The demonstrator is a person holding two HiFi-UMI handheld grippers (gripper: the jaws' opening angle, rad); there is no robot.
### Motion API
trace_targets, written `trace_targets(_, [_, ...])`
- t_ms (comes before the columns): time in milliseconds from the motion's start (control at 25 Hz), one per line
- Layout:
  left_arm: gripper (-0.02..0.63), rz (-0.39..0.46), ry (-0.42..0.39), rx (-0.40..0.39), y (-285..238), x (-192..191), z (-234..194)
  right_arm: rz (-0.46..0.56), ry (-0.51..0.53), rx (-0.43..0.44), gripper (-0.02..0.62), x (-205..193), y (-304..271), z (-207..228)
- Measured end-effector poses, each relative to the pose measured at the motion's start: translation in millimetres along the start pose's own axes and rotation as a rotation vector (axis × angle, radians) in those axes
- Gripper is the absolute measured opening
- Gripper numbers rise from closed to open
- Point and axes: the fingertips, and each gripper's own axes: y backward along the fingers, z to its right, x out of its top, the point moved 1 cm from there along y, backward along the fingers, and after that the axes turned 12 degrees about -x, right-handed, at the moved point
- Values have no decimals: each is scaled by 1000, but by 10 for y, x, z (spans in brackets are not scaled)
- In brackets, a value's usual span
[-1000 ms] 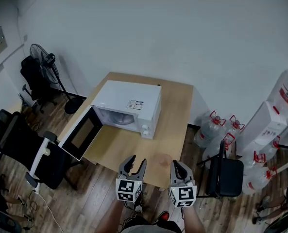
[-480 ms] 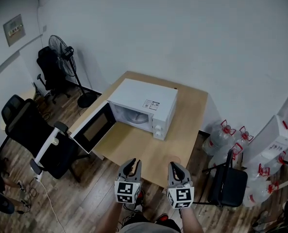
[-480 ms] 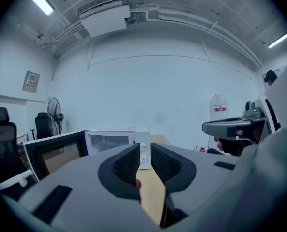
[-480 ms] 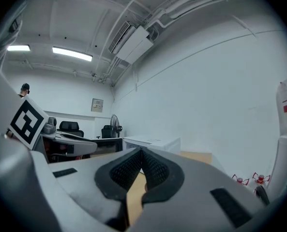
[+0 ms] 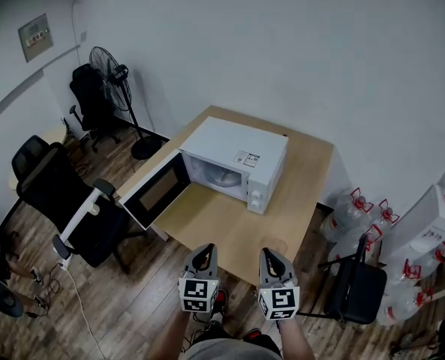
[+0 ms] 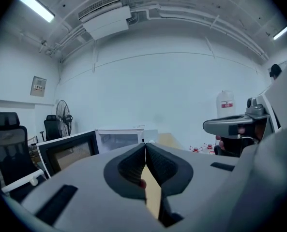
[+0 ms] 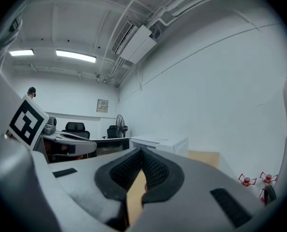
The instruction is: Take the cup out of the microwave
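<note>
A white microwave (image 5: 237,156) stands on the wooden table (image 5: 222,227), its door (image 5: 156,193) swung open to the left. A pale shape (image 5: 226,177) shows inside the cavity, too small to tell as the cup. Both grippers hover side by side short of the table's near edge, well away from the microwave. My left gripper (image 5: 202,255) is shut, its pads meeting with nothing between them (image 6: 145,146). My right gripper (image 5: 271,257) is shut and empty too (image 7: 142,151). The microwave (image 6: 119,139) and its open door (image 6: 68,151) lie ahead in the left gripper view.
Black office chairs (image 5: 64,208) stand left of the table, and a floor fan (image 5: 109,62) stands beyond them. A black chair (image 5: 353,287) and several water bottles (image 5: 353,208) crowd the right side. A wall runs behind the table.
The left gripper's jaws have gone from open to shut. The view has swung, so the microwave and table now sit further right in the picture.
</note>
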Motion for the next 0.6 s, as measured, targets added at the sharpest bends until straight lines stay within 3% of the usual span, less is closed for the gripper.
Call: trace_targets(600, [23, 6, -8, -9, -27, 32, 15, -9, 10, -9, 18, -19, -3, 32])
